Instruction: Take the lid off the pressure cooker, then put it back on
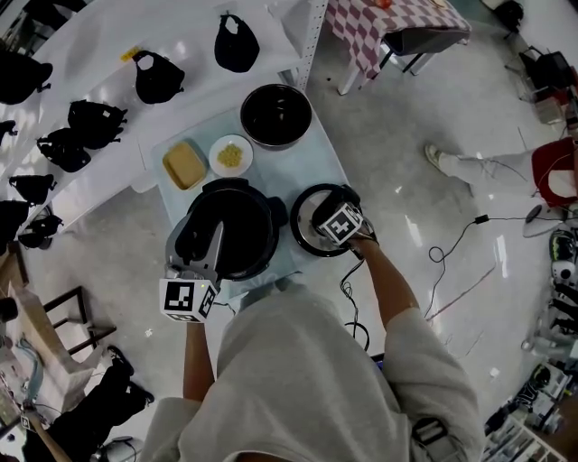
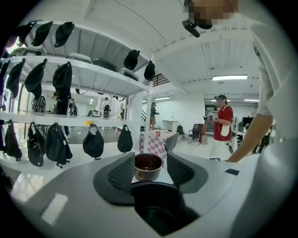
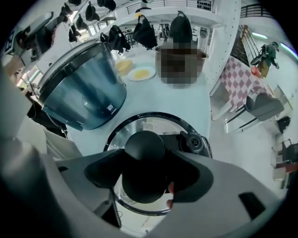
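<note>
Your right gripper (image 3: 146, 169) pointed steeply down over the lid (image 1: 302, 238), which lay flat on the pale worktop (image 1: 318, 167) just right of the open pressure cooker (image 1: 237, 226). Its fingers stood wide, one on each side of the lid's black knob (image 3: 144, 146); the pads sat close against the knob, but they showed no clear squeeze on it. The lid's glass and dark rim spread out below the knob, with the vent valve (image 3: 194, 142) just to the right of it. Your left gripper (image 1: 203, 242) reached in nearly level at the cooker's near-left edge. Its fingers were moderately apart with nothing between them; through the gap, farther back on the worktop, you could see the dark inner pot (image 2: 148, 166). Between that pot and the cooker sat a small white plate (image 1: 230, 155) of yellow food, and a yellow block (image 1: 183, 165) lay just left of the plate. To the left of the worktop, white shelves carried a row of black bags (image 1: 158, 77). A table with a checked cloth (image 1: 379, 27) stood well apart at the far right.
</note>
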{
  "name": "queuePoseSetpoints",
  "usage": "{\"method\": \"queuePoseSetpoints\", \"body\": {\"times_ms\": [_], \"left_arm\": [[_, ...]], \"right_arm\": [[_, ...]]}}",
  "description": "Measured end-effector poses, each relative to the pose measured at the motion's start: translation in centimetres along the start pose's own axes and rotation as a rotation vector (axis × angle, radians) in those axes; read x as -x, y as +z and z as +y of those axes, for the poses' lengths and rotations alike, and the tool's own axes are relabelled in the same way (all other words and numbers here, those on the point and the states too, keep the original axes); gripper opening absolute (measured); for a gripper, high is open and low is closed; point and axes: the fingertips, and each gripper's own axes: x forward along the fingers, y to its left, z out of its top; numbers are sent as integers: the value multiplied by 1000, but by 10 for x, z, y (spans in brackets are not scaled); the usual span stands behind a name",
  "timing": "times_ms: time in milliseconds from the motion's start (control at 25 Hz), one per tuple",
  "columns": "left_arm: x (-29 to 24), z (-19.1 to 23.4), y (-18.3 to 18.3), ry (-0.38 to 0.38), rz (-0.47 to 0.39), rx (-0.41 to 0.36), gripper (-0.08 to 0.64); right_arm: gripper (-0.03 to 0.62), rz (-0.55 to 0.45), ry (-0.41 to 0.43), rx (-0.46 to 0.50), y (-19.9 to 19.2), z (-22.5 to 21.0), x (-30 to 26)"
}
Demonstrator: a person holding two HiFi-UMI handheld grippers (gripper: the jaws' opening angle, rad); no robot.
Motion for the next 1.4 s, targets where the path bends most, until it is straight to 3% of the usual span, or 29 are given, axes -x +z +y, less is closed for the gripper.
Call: {"method": "queuePoseSetpoints", "body": {"times_ms": [440, 560, 1000, 1400], "left_arm": [[1, 10, 0, 22, 3, 8, 208], [2, 9, -2, 19, 7, 10, 208], [10, 14, -7, 29, 31, -4, 209], [4, 10, -9, 7, 26, 4, 207]], "right_arm": [[302, 86, -40, 0, -3, -1, -12], [273, 77, -40, -1, -4, 1, -11], [272, 71, -37, -1, -5, 2, -7], [272, -19, -59, 21, -5, 5, 48]]}}
